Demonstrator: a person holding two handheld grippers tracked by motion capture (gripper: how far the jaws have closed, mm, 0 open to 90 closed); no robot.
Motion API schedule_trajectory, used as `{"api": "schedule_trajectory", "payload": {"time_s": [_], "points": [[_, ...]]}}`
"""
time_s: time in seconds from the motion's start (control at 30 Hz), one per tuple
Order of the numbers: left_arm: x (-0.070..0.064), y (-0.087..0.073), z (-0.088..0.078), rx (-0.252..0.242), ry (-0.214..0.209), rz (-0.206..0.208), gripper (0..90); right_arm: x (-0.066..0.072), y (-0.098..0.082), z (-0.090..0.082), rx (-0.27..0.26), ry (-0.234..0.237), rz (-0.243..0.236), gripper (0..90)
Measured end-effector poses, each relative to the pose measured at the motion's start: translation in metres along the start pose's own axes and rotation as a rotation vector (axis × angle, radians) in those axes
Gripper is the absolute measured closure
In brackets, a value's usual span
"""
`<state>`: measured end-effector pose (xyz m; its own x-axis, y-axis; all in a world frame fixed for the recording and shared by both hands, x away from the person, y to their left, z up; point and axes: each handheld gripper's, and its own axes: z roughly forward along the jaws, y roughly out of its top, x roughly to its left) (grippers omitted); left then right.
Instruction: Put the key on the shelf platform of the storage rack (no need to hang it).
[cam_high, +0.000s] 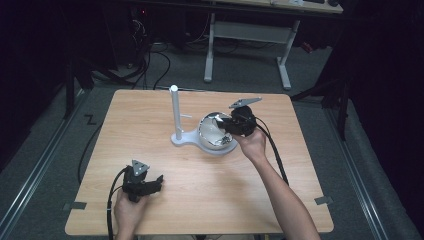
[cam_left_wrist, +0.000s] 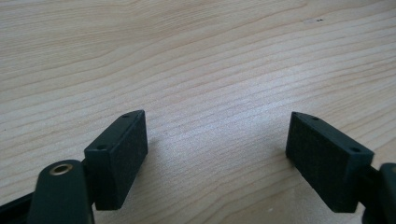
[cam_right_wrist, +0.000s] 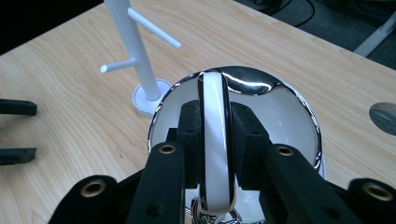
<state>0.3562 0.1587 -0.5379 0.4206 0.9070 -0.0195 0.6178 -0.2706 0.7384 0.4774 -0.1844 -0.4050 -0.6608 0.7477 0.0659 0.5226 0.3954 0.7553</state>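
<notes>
Spreading across the high view, a pale wooden desk (cam_high: 200, 200) with rounded corners carries everything; its grain also runs under the left gripper view (cam_left_wrist: 196, 60) and behind the right gripper view (cam_right_wrist: 70, 79). Grey floor and the white legs of another table (cam_high: 247, 32) lie beyond its far edge.

Near the middle of the desk, a little toward the far edge, stands a white plastic stand (cam_high: 176, 115): an upright post with short side pegs, rising from a flat white base that reaches rightward. In the right gripper view the post (cam_right_wrist: 135, 51) and two pegs stand just beyond the bowl.

On the right part of that base sits a shiny chrome metal bowl (cam_high: 214, 131), tilted with its opening toward the post. In the right gripper view its mirrored rim (cam_right_wrist: 261, 84) curves around a white glossy handle-like band (cam_right_wrist: 214, 140).

The right gripper (cam_high: 236, 122), held by the person's right hand (cam_high: 251, 142), meets the bowl from the right; its jaws are clenched on the white band (cam_right_wrist: 214, 154), one pad touching each side.

The left gripper (cam_high: 145, 184), in the left hand (cam_high: 129, 207), rests near the desk's near-left corner, well apart from the stand. Its jaws are released, spread wide over bare wood (cam_left_wrist: 217, 154), grasping nothing.
</notes>
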Motion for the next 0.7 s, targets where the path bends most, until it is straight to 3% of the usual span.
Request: {"api": "schedule_trajectory", "payload": {"time_s": [0.7], "points": [[0.000, 0.000, 0.000, 0.000, 0.001, 0.001, 21.2, -0.005, -0.019, 0.025, 0.078, -0.012, 0.027, 75.7]]}}
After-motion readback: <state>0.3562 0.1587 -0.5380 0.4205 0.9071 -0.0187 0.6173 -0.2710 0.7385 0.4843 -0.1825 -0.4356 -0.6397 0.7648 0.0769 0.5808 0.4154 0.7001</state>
